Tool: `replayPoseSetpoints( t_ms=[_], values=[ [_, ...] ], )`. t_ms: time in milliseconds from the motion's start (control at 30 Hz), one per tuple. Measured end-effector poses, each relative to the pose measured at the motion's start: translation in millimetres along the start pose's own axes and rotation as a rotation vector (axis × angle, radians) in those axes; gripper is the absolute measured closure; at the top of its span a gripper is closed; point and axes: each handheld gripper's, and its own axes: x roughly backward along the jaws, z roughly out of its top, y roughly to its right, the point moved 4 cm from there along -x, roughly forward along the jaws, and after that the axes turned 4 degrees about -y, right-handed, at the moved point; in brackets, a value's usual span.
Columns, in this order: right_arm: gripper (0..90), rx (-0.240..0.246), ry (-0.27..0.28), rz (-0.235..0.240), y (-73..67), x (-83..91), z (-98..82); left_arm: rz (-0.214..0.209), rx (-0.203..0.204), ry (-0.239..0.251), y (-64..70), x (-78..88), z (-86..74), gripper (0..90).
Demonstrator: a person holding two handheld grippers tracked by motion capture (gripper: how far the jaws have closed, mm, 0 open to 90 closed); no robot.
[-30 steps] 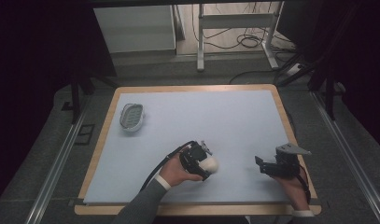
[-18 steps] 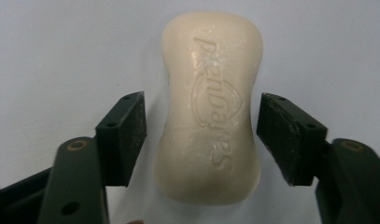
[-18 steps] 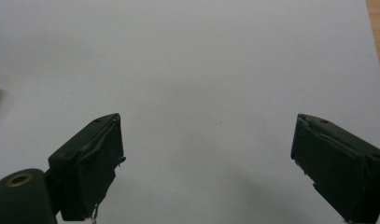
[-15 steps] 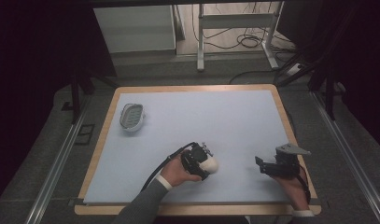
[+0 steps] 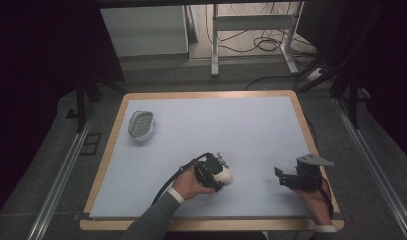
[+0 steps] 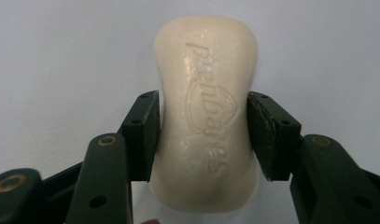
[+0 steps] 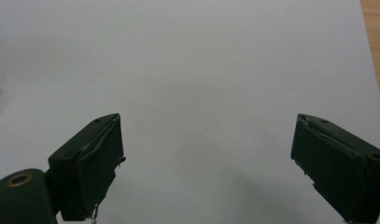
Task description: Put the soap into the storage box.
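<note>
Nothing has moved: left gripper (image 6: 202, 135) clamps soap (image 6: 207, 112), right gripper (image 7: 206, 168) gapes over pale table (image 5: 251, 125), seemingly dim room.

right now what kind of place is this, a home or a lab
Probably a lab or recording workspace: a wood-edged table with a plain mat, metal rails beside it, cables on the floor, handheld grippers, one holding soap.

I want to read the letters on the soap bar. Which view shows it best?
The left gripper view: the soap bar is close, its embossed lettering facing the camera. In the high view it is a small pale blob.
</note>
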Motion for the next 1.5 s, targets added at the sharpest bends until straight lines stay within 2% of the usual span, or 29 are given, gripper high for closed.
replayPoseSetpoints(
  t_ms=[267,500,600,867,1133,1233,1400,1500],
  values=[
    [9.1,-0.001,-0.001,0.001,0.6,-0.4,-0.3,-0.020,0.005,0.010,-5.2,2.8,-2.9,49.4],
    [9.1,-0.002,0.004,0.000,0.1,0.3,0.1,-0.008,0.001,0.011,-4.2,1.9,-2.1,49.4],
    [9.1,0.002,0.009,-0.001,0.0,1.1,1.0,-0.016,0.007,0.009,-4.8,1.6,-2.1,49.3],
    [9.1,-0.001,0.006,-0.003,0.6,0.4,0.2,-0.017,0.010,-0.018,-5.0,-2.9,-1.2,46.1],
    [9.1,-0.001,0.003,-0.004,0.1,0.9,0.5,-0.010,-0.008,-0.026,-4.8,-2.4,0.5,49.4],
    [9.1,-0.005,0.004,-0.008,1.9,1.1,0.1,0.014,-0.016,-0.001,-6.4,3.1,-0.9,49.4],
    [9.1,-0.010,-0.002,-0.013,2.1,1.1,0.1,-0.006,-0.010,0.018,-10.5,14.7,-2.9,49.5],
    [9.1,-0.007,-0.002,-0.013,1.6,1.3,0.2,0.003,0.002,0.023,-16.0,20.1,-5.5,49.5]
  ],
)
